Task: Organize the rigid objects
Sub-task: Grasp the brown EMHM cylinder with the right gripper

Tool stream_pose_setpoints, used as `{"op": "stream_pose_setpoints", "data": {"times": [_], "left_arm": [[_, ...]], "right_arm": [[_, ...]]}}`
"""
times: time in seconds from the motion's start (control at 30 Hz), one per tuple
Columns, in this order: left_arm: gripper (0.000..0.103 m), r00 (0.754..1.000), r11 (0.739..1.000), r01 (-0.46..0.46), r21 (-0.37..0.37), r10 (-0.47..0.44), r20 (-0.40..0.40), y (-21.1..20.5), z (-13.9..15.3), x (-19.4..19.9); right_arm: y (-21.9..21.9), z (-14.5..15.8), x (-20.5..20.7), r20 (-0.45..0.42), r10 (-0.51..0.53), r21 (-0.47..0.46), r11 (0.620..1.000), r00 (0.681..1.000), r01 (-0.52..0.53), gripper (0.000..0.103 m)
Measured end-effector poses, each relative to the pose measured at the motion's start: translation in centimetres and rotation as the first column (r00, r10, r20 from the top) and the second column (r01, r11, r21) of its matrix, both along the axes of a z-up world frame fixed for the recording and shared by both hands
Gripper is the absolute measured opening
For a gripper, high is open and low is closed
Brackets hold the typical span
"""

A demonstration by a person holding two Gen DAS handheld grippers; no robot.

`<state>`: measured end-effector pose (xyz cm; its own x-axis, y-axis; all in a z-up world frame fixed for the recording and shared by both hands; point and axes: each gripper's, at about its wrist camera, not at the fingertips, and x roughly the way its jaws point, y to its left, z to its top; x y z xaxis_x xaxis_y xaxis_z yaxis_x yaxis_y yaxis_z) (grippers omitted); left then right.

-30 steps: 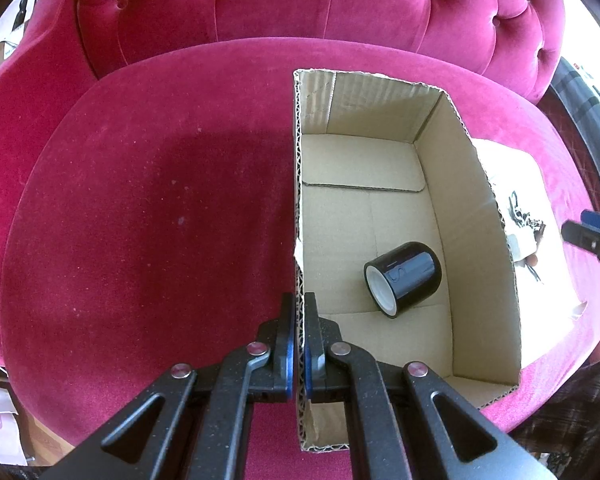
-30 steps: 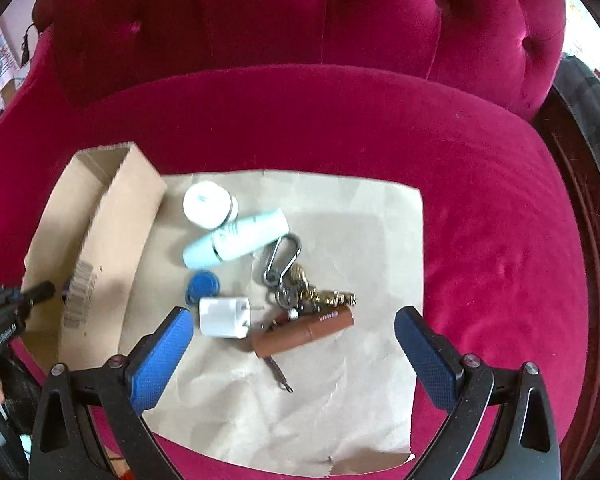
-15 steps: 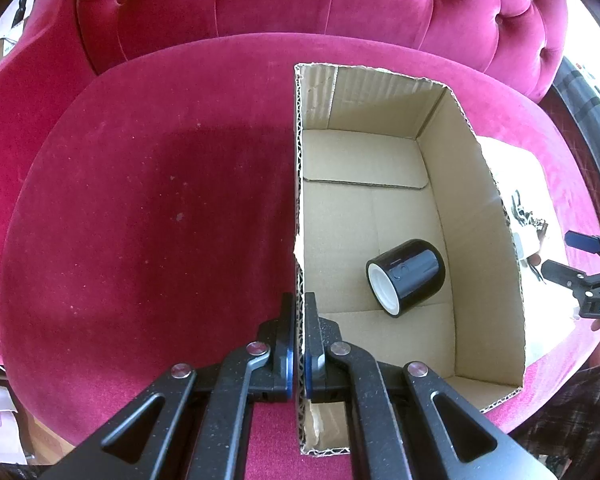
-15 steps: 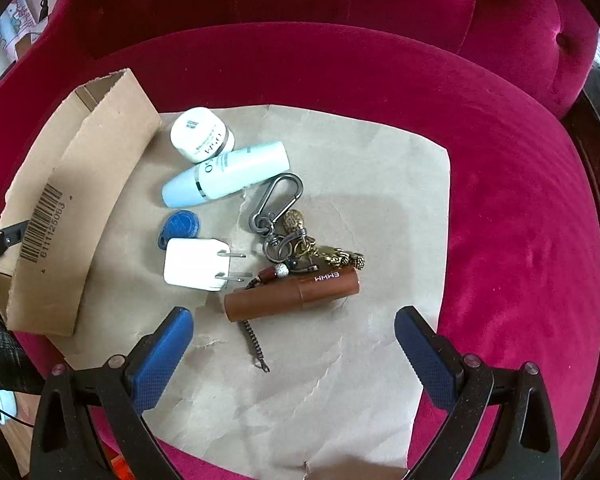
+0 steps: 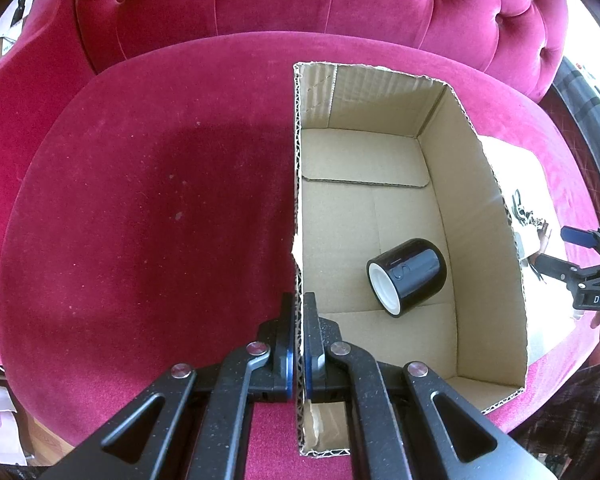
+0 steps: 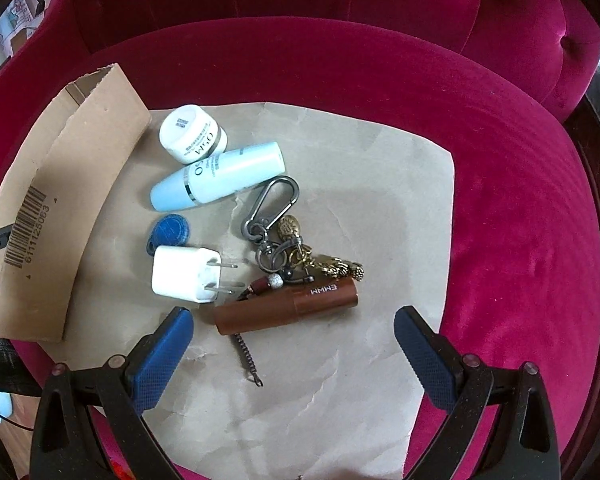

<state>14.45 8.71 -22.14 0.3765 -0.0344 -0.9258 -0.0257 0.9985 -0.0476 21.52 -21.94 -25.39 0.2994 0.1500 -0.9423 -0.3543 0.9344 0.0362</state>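
While your left gripper (image 5: 299, 332) pinches the corrugated left wall of the cardboard box (image 5: 488, 216), low in the left wrist frame, a glossy black cylinder with a white end (image 5: 407, 277) lies on its side on the box floor, right of centre. Your right gripper (image 6: 293, 342) stands wide open with nothing between its blue textured pads (image 6: 168, 350), just below a brown cylindrical case printed "EMWM" (image 6: 286, 307), which lies across the gap between the pads. That case rests on creased brown paper (image 6: 340, 400) spread over the crimson velvet seat (image 6: 520, 200), among a close cluster. A white plug adapter (image 6: 186, 275) with two metal prongs sits just left of the case, and a blue round key fob (image 6: 170, 230) lies above the adapter. A grey carabiner with brass charms and rings (image 6: 284, 232) tangles at the case's upper edge, and a thin beaded chain (image 6: 247, 358) trails below it. A pale blue bottle (image 6: 218, 182) lies on its side in the upper left, touching a white jar (image 6: 192, 133); both show partial lettering that reads "O" and "M", the rest unclear. At the left edge of the right wrist frame, the box's outer wall carries a barcode numbered 6111125083 (image 6: 26, 232).
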Motion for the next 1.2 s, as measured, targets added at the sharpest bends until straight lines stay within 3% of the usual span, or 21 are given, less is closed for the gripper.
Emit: {"op": "stream_pose_setpoints", "data": {"times": [0.1, 0.2, 0.67, 1.2], "left_arm": [[0.003, 1.0, 1.0, 0.002, 0.0, -0.002, -0.004, 0.0, -0.1, 0.1], [0.003, 1.0, 1.0, 0.001, 0.0, -0.001, -0.005, 0.0, -0.1, 0.1], [0.003, 1.0, 1.0, 0.0, 0.001, 0.0, -0.004, 0.0, -0.2, 0.2], [0.003, 1.0, 1.0, -0.001, 0.008, 0.001, -0.002, -0.2, -0.1, 0.1]], "right_arm": [[0.3, -0.1, 0.2, -0.006, -0.002, 0.009, 1.0, 1.0, 0.002, 0.096], [0.4, -0.2, 0.2, -0.012, 0.007, 0.002, 1.0, 1.0, -0.007, 0.077], [-0.3, 0.6, -0.6, -0.006, -0.017, 0.016, 1.0, 1.0, 0.017, 0.076], [-1.2, 4.7, -2.3, 0.076, -0.048, 0.046, 0.998, 0.996, 0.044, 0.076]]}}
